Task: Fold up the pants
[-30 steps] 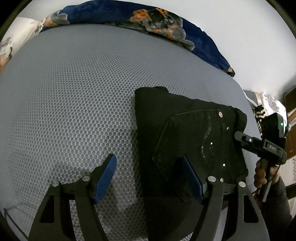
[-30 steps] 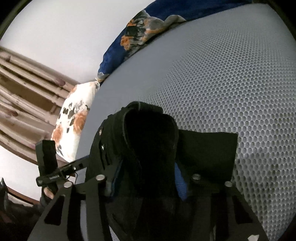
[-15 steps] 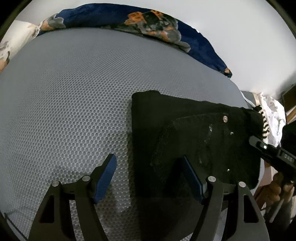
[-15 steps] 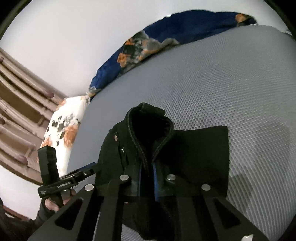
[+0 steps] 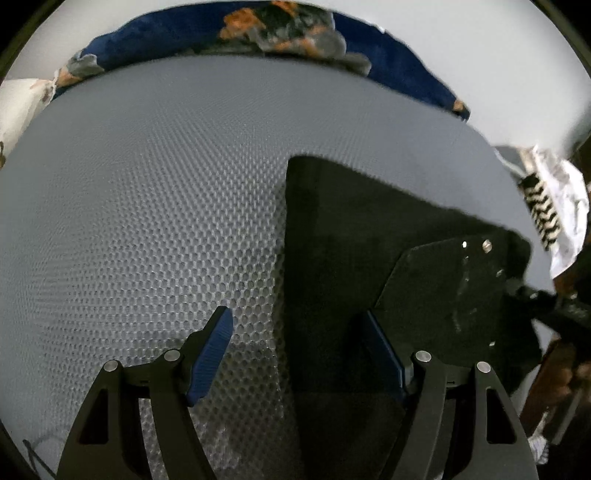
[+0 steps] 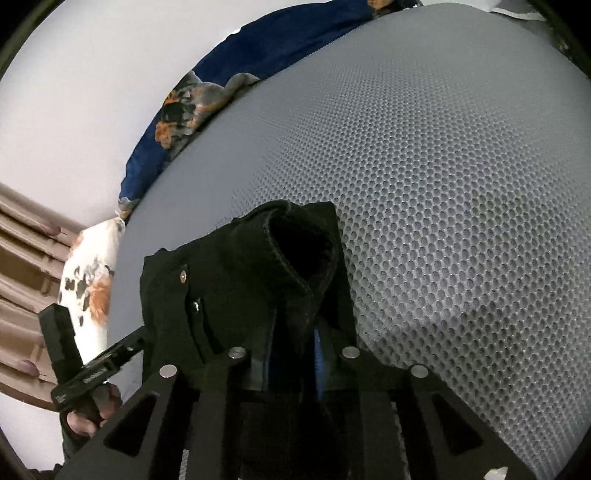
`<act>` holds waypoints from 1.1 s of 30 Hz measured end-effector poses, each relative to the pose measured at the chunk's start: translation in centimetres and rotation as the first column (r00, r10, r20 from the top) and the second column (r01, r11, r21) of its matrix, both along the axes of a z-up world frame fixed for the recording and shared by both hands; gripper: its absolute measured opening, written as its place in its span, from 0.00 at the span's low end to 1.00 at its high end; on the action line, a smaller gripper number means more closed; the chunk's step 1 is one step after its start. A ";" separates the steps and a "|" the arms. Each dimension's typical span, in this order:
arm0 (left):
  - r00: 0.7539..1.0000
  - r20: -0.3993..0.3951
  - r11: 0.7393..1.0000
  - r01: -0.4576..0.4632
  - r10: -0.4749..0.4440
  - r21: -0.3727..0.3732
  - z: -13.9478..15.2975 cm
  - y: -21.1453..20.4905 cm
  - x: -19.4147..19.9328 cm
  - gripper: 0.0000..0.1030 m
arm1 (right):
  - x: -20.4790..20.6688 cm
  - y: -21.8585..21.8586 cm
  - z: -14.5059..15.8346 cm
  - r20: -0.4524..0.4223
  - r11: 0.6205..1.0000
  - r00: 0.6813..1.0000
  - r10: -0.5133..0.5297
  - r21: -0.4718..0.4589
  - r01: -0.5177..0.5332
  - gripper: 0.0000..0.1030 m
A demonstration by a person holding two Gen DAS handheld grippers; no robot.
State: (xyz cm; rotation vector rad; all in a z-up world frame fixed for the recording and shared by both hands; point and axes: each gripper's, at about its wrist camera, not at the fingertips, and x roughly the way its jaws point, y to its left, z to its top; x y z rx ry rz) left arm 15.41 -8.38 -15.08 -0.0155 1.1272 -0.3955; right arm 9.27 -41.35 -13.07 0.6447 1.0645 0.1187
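Note:
Black pants [image 5: 351,240], folded into a block, lie on the grey honeycomb mattress [image 5: 147,203]. My left gripper [image 5: 295,325] hovers open over their left edge: one blue pad above bare mattress, the other above the cloth, gripping nothing. In the right wrist view the pants [image 6: 240,288] bunch upward with the waistband fold standing between the narrow jaws of my right gripper [image 6: 295,332]. Those jaws are opening a little, and the blue pads [image 6: 318,350] still press the cloth. The left gripper's body [image 6: 85,369] shows at lower left, held by a hand.
A blue floral blanket [image 5: 295,29] lies along the mattress's far edge by the white wall. A white floral pillow [image 6: 88,280] and a wooden headboard [image 6: 22,258] stand at one end. Striped and white cloth [image 5: 543,206] is piled off the other side.
The right jaws narrowed from wide onto the waistband fold, which now stands pinched and raised. In the left wrist view the pocket end shifted right. The left jaws kept their width.

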 end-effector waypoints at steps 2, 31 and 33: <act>1.000 0.004 1.000 0.001 -0.001 0.006 -0.3 -0.2 0.3 0.71 | 0.4 0.4 0.2 -0.012 1.000 1.000 -0.017 0.007 0.018 0.26; 0.997 -0.004 0.995 0.074 -0.074 0.071 -0.3 -0.7 -4.2 0.71 | -6.5 3.4 4.2 -0.001 0.983 0.998 0.063 -0.173 -0.062 0.08; 0.998 -0.009 0.995 0.068 -0.068 0.070 -0.4 -0.5 -4.3 0.71 | -6.8 3.5 4.3 -0.003 0.982 0.998 0.058 -0.179 -0.057 0.07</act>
